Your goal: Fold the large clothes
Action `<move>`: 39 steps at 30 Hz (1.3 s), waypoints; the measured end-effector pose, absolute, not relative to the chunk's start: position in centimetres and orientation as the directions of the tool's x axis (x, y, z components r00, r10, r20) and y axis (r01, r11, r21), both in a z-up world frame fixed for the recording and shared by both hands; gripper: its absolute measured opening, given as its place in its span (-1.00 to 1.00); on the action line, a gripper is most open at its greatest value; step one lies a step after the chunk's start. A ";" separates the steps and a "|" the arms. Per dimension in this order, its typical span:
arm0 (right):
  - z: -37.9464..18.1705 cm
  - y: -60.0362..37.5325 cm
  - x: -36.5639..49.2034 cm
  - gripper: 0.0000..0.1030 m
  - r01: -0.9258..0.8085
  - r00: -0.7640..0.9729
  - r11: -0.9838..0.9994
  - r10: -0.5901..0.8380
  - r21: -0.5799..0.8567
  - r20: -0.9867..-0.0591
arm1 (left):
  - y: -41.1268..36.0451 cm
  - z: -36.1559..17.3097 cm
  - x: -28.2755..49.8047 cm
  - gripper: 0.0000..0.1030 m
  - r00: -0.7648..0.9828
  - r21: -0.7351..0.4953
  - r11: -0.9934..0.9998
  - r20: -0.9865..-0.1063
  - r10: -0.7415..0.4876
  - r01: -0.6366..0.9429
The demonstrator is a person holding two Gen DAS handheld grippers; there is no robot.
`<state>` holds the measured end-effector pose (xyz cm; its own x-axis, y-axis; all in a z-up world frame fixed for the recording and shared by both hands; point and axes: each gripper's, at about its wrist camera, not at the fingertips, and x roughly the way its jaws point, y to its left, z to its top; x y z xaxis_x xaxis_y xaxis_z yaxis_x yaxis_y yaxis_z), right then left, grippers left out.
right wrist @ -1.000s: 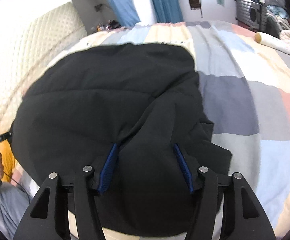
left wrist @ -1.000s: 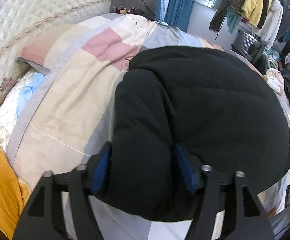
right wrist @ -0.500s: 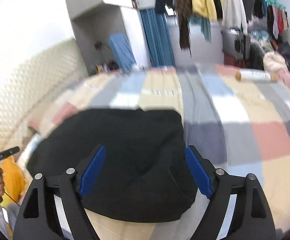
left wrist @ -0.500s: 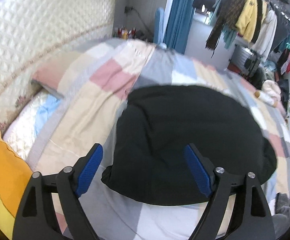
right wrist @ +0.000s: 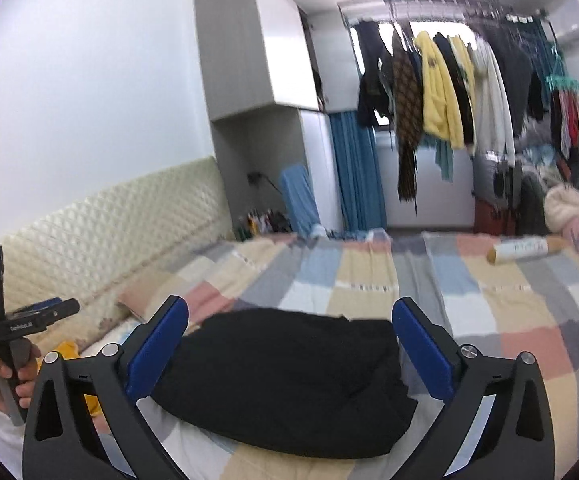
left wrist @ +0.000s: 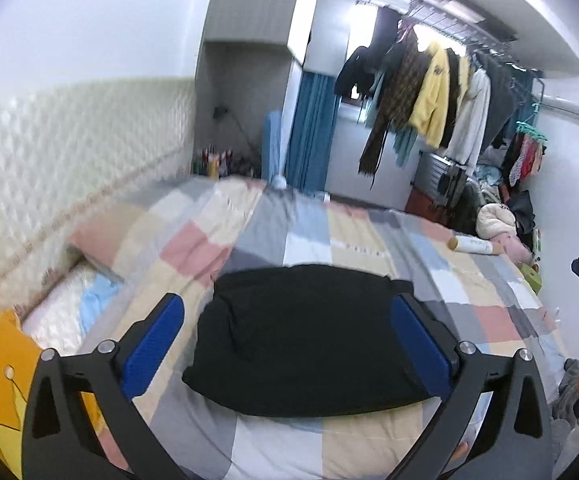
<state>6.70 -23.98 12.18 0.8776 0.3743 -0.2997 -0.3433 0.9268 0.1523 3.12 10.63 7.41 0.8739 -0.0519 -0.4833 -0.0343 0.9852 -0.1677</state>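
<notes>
Lying folded into a compact bundle on the patchwork quilt of the bed, the black jacket is seen untouched. The left hand-held gripper and the right hand-held gripper are held above it, jaws spread wide, nothing gripped.

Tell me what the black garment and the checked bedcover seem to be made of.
Black garment: looks like padded synthetic shell, matte; it sits in a thick, puffy bundle with soft rounded edges. Filling cannot be seen. Checked bedcover: looks like woven cotton, matte, lying flat with light creases; the exact fibre is unclear.
</notes>
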 end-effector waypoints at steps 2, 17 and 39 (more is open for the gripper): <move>12.8 -23.6 5.4 1.00 -0.355 0.884 0.924 0.381 0.144 -0.269 | 9.7 8.6 1.8 0.99 0.886 -0.158 0.987 -0.459 -0.068 -0.006; 9.8 -20.0 -1.2 1.00 -0.356 0.907 0.929 0.370 0.104 -0.200 | 5.9 8.9 -5.0 0.99 0.921 -0.117 0.988 -0.365 -0.137 0.101; 1.3 -19.3 -2.9 1.00 -0.266 0.871 0.953 0.302 0.145 -0.389 | 5.2 -0.8 -5.7 0.99 0.839 -0.150 0.989 -0.537 -0.084 0.003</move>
